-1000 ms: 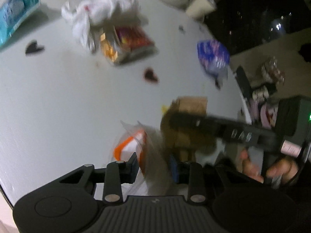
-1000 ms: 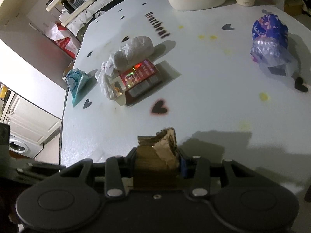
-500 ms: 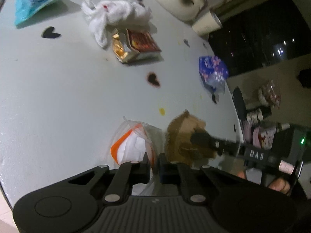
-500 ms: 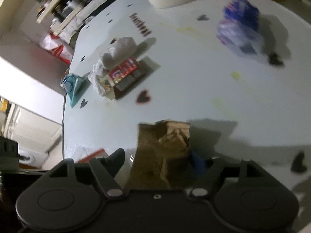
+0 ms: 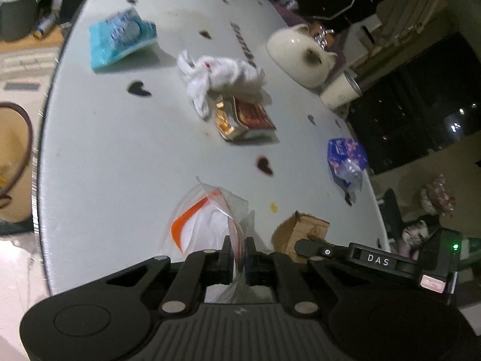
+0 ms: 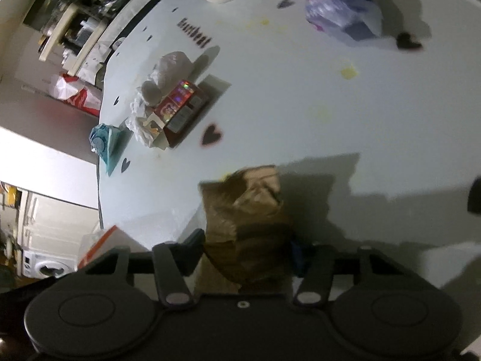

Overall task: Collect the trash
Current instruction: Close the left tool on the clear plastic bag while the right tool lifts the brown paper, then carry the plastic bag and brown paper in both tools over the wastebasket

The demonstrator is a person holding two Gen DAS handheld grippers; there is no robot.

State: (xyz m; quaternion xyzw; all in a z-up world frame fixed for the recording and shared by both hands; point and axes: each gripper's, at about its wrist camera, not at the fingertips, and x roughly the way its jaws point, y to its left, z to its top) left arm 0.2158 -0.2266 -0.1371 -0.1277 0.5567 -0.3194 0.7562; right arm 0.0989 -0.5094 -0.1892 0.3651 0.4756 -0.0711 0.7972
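Pressed together, the left gripper [image 5: 238, 260] is clamped on the upper film of a clear plastic zip bag [image 5: 207, 219] with an orange stripe, which is held at the near edge of the white table [image 5: 96, 156]. Some white content is seen inside it. The bag is judged light, limp and slippery, so it is best taken by a pinch of its doubled film near the mouth, as is done now.

Just beside it, the right gripper [image 6: 245, 249] is seen with its jaws half spread and closing, and a crumpled brown paper bag [image 6: 243, 210] stands between them; the pads appear to be pressed on its sides. The paper is judged light, crushable and rough enough not to slip, and its folded middle is the firmest place for a hold.

Farther out on the table, a red snack box [image 5: 251, 115] is lain partly under a wad of white tissue paper [image 5: 222, 75]. To the right, well apart, a blue printed wrapper [image 5: 345, 159] is left near the edge; to the far left a teal packet [image 5: 120, 40] is seen. Beyond these, a cream ceramic pot [image 5: 297, 55] and a paper cup [image 5: 339, 91] are stood.
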